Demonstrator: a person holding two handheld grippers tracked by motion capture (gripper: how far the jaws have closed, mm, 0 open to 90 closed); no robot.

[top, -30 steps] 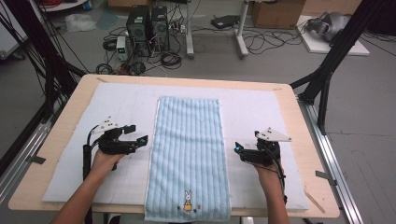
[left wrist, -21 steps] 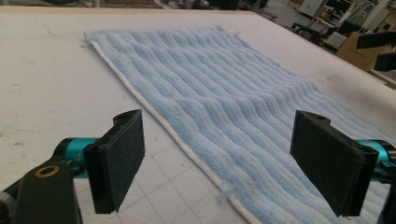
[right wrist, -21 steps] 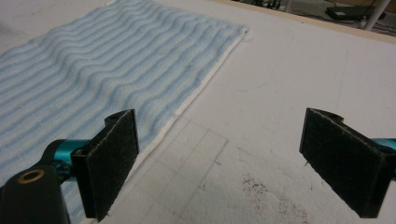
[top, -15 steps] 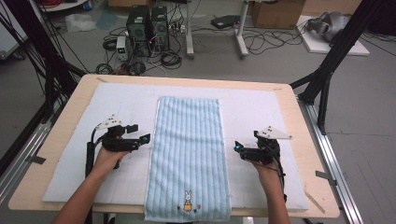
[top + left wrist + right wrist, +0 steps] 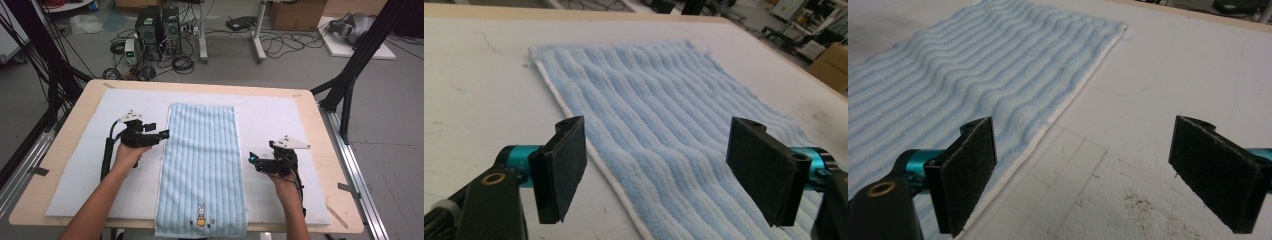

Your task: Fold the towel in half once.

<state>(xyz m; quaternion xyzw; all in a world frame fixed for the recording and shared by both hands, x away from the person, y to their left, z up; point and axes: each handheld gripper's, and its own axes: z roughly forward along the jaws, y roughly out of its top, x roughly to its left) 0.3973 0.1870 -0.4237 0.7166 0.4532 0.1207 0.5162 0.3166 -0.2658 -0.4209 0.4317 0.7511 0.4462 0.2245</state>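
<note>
A light blue striped towel (image 5: 202, 165) with a small rabbit motif near its front end lies flat lengthwise down the middle of the white mat (image 5: 280, 120). My left gripper (image 5: 162, 135) hovers at the towel's left edge, open, its jaws straddling the white hem (image 5: 589, 150) in the left gripper view (image 5: 659, 170). My right gripper (image 5: 251, 159) sits just off the towel's right edge, also open; in the right gripper view (image 5: 1088, 170) the towel (image 5: 963, 70) lies to the left with bare mat between the pads.
The mat covers a wooden table (image 5: 327, 150) with edges all round. Black frame legs (image 5: 350, 75) stand at the right and left. Computer towers (image 5: 157, 25) and cables lie on the floor beyond the far edge.
My left gripper has slid a little right and forward, up to the towel's left edge. My right gripper has barely shifted. The towel lies as before.
</note>
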